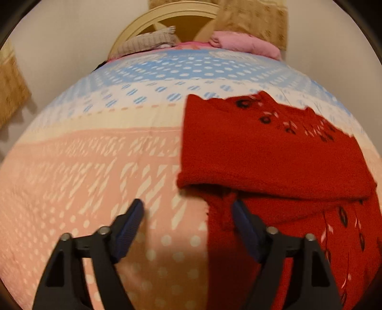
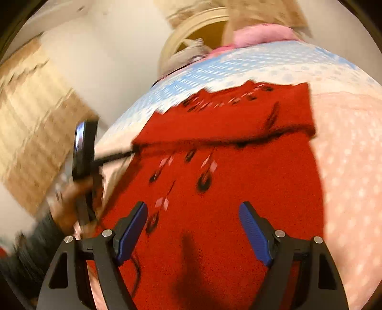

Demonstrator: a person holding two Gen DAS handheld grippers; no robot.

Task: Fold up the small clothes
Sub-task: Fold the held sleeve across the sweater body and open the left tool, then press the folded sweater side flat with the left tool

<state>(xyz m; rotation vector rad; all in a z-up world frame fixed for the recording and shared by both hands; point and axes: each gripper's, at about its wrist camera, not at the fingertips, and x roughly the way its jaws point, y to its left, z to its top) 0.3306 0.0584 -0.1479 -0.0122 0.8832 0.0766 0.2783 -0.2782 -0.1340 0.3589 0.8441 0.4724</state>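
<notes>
The red knitted garment lies flat on the patterned bedspread, with 1 fold already laid: its far part, the one with the dark embroidered motifs, is doubled back over the middle, leaving a thick rolled edge across the garment. The near part is a single layer that runs toward both cameras.

Relative to the garment, the left gripper hovers at its near left edge. Its jaws stand wide apart; one blue pad is over bare bedspread, the other is at the garment's edge, where a small ridge of fabric rises. Nothing is pinched between them. The right gripper hangs over the garment's near half, jaws likewise spread and empty, only red knit and a shadow below them. In the right wrist view, a person's hand carries the left tool beside the garment's left edge.

Beyond the garment, at the far end of the bed, lie a pink folded cloth and a grey knit piece against a cream headboard.

The step in hand looks like the setup for a 2nd fold. The next move likely calls for each gripper to close on a near edge or corner, lifting 1 layer only, then carrying it evenly over the folded part.
</notes>
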